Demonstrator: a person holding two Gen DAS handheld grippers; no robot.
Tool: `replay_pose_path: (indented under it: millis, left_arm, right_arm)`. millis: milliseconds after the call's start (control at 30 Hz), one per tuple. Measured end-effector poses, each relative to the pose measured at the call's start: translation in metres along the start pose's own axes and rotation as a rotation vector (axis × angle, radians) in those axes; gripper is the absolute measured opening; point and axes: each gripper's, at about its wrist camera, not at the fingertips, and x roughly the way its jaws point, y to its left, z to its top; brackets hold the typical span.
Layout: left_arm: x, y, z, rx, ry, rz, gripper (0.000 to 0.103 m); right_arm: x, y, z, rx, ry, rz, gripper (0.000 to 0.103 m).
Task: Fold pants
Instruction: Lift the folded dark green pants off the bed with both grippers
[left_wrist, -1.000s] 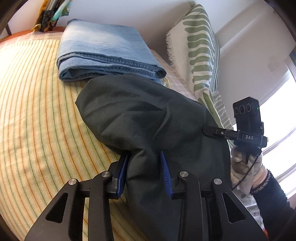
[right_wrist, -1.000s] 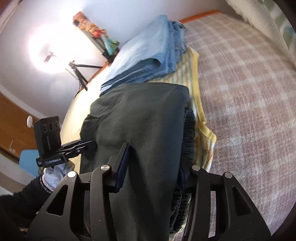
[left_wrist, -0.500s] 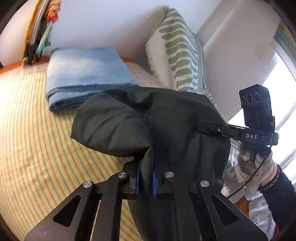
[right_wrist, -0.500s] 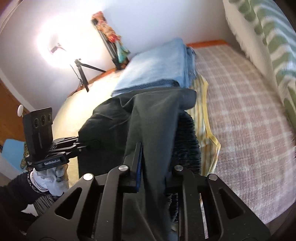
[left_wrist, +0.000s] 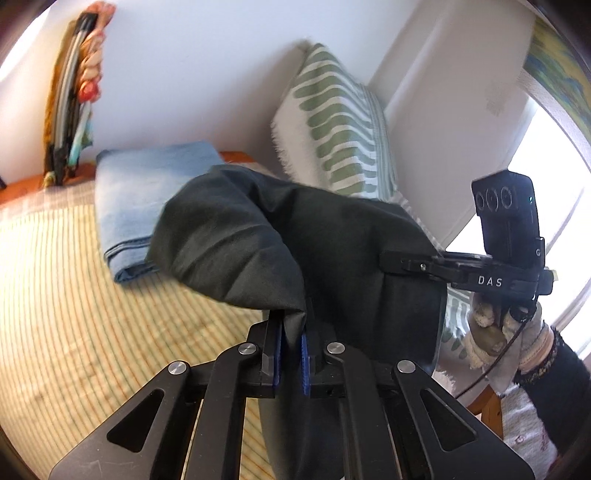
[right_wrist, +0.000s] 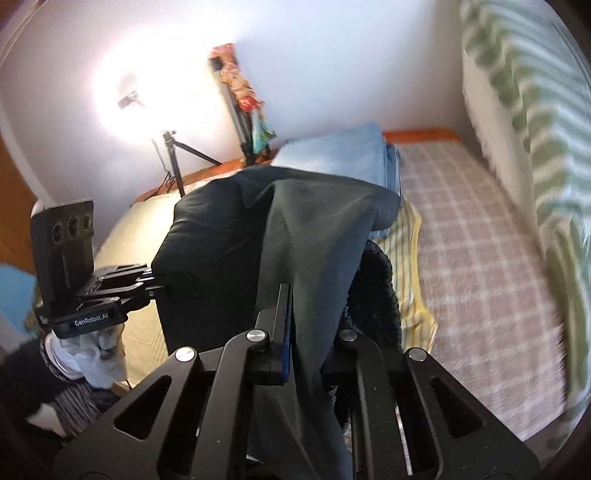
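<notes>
The dark green pants (left_wrist: 332, 240) hang in the air above the bed, held at two places. My left gripper (left_wrist: 291, 350) is shut on one edge of the cloth, which bunches between its blue pads. My right gripper (right_wrist: 306, 332) is shut on the other edge, near the gathered elastic waistband (right_wrist: 376, 295). In the left wrist view the right gripper (left_wrist: 406, 264) bites the cloth at the right. In the right wrist view the left gripper (right_wrist: 159, 284) bites it at the left. The pants (right_wrist: 295, 229) drape folded over between them.
A folded pair of blue jeans (left_wrist: 147, 192) lies at the back of the bed on a yellow striped sheet (left_wrist: 74, 295). A green-patterned pillow (left_wrist: 332, 133) leans on the wall. A checked bedspread (right_wrist: 480, 258) lies at the right, a tripod light (right_wrist: 173, 155) at the left.
Both grippers have closed on the pants and lifted them off the bed, up and away from the jeans. The cloth now hangs clear of the sheet.
</notes>
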Motion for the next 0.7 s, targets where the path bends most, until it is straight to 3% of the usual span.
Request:
replay_pose_path:
  millis: [100, 200, 233, 300, 400, 433, 467, 533, 667, 700]
  left_arm:
    - [0.016, 0.026, -0.003, -0.096, 0.033, 0.001, 0.006]
    - [0.028, 0.044, -0.010, -0.132, 0.060, 0.024, 0.006]
    - [0.032, 0.048, -0.013, -0.135, 0.072, 0.027, 0.006]
    - [0.036, 0.056, -0.015, -0.145, 0.084, 0.038, 0.006]
    - [0.039, 0.068, -0.019, -0.168, 0.106, 0.028, 0.007]
    - [0.040, 0.072, -0.020, -0.187, 0.111, 0.025, 0.015]
    - [0.043, 0.076, -0.021, -0.206, 0.120, 0.021, 0.033]
    - [0.053, 0.083, -0.024, -0.247, 0.142, 0.012, 0.047]
    - [0.068, 0.081, -0.029, -0.246, 0.159, 0.017, 0.047]
    - [0.070, 0.080, -0.029, -0.250, 0.146, 0.006, 0.047]
  right_arm:
    - [0.025, -0.022, -0.002, 0.052, 0.060, 0.019, 0.010]
    - [0.051, -0.046, -0.008, 0.106, 0.100, 0.028, 0.018]
    - [0.056, -0.055, -0.009, 0.134, 0.110, 0.033, 0.034]
    - [0.064, -0.072, -0.013, 0.173, 0.118, 0.027, 0.055]
    - [0.072, -0.088, -0.022, 0.199, 0.145, 0.079, 0.056]
    - [0.074, -0.091, -0.025, 0.204, 0.150, 0.100, 0.058]
    - [0.076, -0.095, -0.028, 0.214, 0.147, 0.118, 0.059]
    - [0.079, -0.101, -0.032, 0.239, 0.134, 0.155, 0.060]
    - [0.079, -0.090, -0.033, 0.190, 0.116, 0.119, 0.054]
    - [0.076, -0.086, -0.032, 0.171, 0.112, 0.102, 0.046]
